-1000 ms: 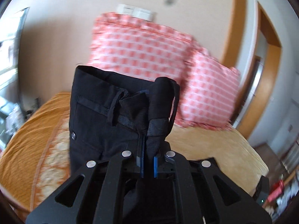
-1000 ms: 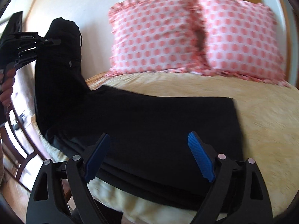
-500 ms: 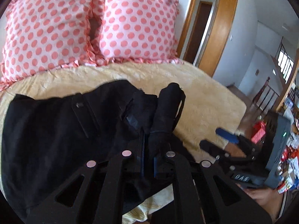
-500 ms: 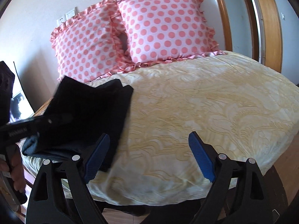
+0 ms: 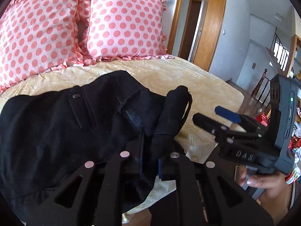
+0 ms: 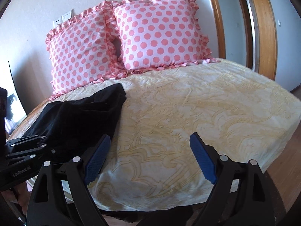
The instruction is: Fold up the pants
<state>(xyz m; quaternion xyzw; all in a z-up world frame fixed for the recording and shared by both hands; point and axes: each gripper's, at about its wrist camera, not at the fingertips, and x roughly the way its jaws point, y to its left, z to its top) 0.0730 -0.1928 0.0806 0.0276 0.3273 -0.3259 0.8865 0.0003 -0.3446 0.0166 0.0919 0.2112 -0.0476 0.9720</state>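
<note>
The black pants (image 5: pixel 62 124) lie folded on the near left of the yellow bed (image 5: pixel 169 75), waistband side up. My left gripper (image 5: pixel 150 160) is shut on a bunch of the waistband at the pile's right end. My right gripper (image 6: pixel 148 158) is open and empty, low over the bed's near edge, just right of the pants (image 6: pixel 79 116). It also shows in the left wrist view (image 5: pixel 225 116), and the left gripper shows at the left edge of the right wrist view (image 6: pixel 26 150).
Two pink polka-dot pillows (image 6: pixel 122 43) lean on the wall at the head of the bed. The yellow bedspread (image 6: pixel 207 103) stretches to the right of the pants. A wooden door frame (image 6: pixel 267 28) stands at the right, with floor beyond the bed's edge.
My left gripper swung the raised waistband half over to the right and down onto the legs, so the pants now lie folded. My right gripper moved right, off the pants, staying open.
</note>
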